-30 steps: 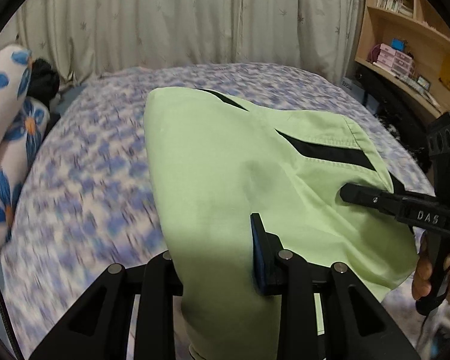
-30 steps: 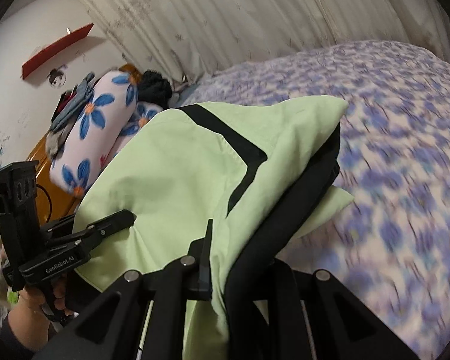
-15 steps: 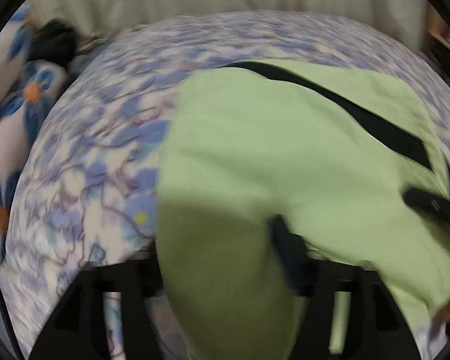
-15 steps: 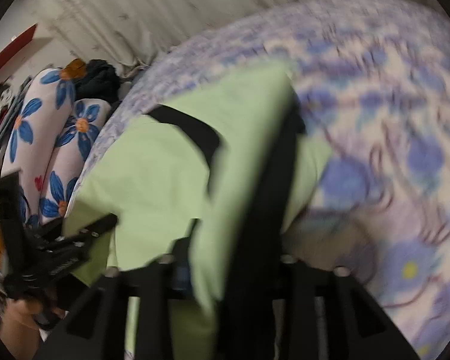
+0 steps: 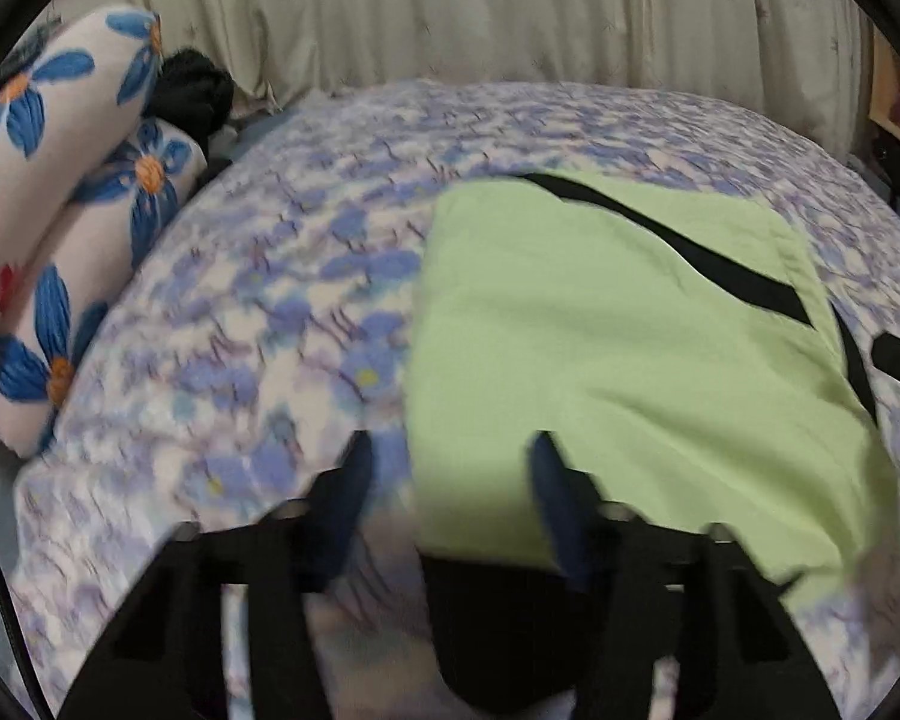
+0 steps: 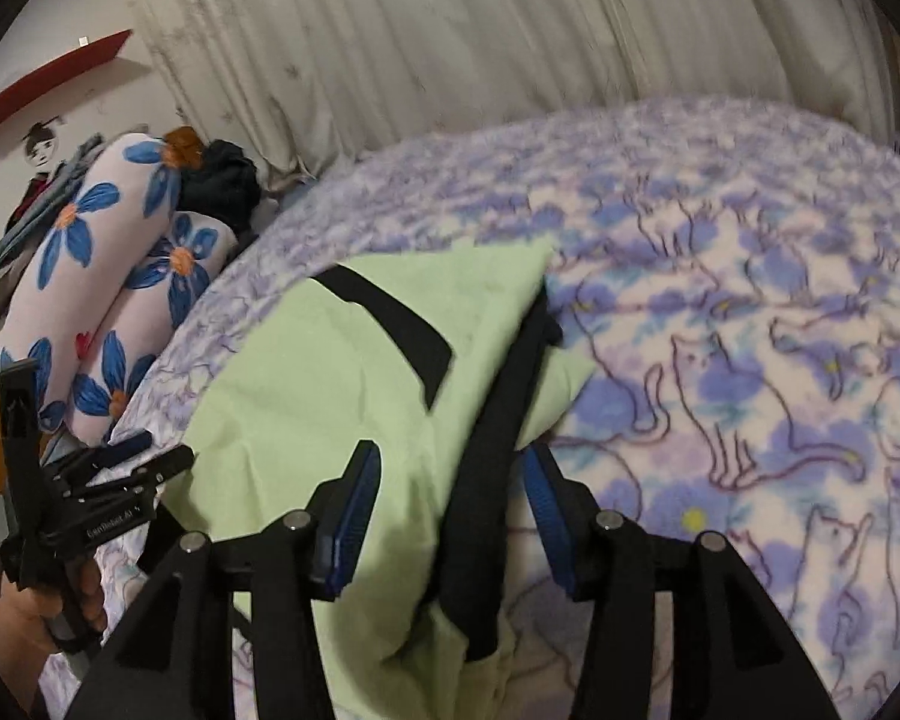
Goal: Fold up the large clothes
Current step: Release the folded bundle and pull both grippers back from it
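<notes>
Light-green clothing with black stripes lies folded on a bed covered by a blue floral blanket, near two flowered pillows stacked by a pale curtain. The left gripper hovers at the garment's near edge with fingers spread wide; the right gripper likewise stands parted, straddling the dark-trimmed edge without pinching it.

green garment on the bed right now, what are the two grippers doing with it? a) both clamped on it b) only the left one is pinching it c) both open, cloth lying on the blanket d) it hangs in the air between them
c: the left gripper and right gripper both show spread fingers, and the green garment lies flat on the floral blanket.
</notes>
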Available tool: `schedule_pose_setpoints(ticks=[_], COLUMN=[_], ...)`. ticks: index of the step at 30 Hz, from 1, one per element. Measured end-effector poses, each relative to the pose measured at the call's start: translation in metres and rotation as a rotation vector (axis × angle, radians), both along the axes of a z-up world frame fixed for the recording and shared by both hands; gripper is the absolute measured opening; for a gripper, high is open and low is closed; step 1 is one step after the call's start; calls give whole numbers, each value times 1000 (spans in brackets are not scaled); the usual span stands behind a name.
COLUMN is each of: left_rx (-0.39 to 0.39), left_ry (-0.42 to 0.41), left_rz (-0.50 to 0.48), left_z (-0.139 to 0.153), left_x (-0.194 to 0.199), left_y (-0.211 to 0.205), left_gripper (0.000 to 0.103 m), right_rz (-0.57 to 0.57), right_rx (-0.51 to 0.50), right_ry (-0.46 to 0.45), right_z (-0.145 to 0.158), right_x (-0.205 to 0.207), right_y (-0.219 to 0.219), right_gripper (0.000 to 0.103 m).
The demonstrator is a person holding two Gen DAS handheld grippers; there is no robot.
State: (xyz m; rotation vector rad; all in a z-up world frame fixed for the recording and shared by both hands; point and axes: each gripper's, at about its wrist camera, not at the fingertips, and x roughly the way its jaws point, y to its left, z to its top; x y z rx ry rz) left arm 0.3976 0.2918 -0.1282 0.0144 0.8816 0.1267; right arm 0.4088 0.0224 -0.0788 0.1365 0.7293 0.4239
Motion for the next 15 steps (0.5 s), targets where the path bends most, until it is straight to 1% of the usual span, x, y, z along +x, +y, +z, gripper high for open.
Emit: schedule_pose_setpoints(ticks=[1, 2, 3, 4, 6, 7, 8, 10, 12, 13, 14, 15], left_rx=[-16, -36, -26, 3, 40, 47, 39, 16, 1, -3, -21, -38], left_ry=[8, 16, 17, 15, 21, 31, 39, 40, 49, 54, 62, 66], left_rz=[4, 8, 16, 18, 17, 23, 33, 44, 63, 70, 76, 75], left_z=[-2, -6, -9, -12, -19, -22, -25, -22, -18, -18, -15, -13], left_x=[-3, -7, -11, -13, -13, -13, -12, -13, -14, -14, -17, -21], left_y=[0, -1, -4, -6, -9, -9, -7, -6, -5, -4, -4, -5], left_gripper=[33, 30, 30, 30, 30, 30, 30, 31, 32, 37, 44, 49], right_rz=[24, 44, 70, 88, 97, 86, 72, 59, 50, 43, 40, 40], right_rx=[-14, -24, -28, -40, -103, -157, -191, -183, -150, -147, -145, -146], right_ry=[-15, -21, -17, -5, 30, 52, 66, 78, 89, 90, 88, 86], right_z=[0, -1, -5, -9, -22, -32, -39, -44, -40, -37, -33, -30], right_x=[-6, -10, -14, -15, -14, -12, -11, -12, -15, -18, -22, -25], right_y=[6, 13, 18, 24, 36, 39, 39, 32, 24, 21, 18, 17], right_gripper=[49, 49, 49, 49, 46, 44, 39, 34, 34, 34, 34, 34])
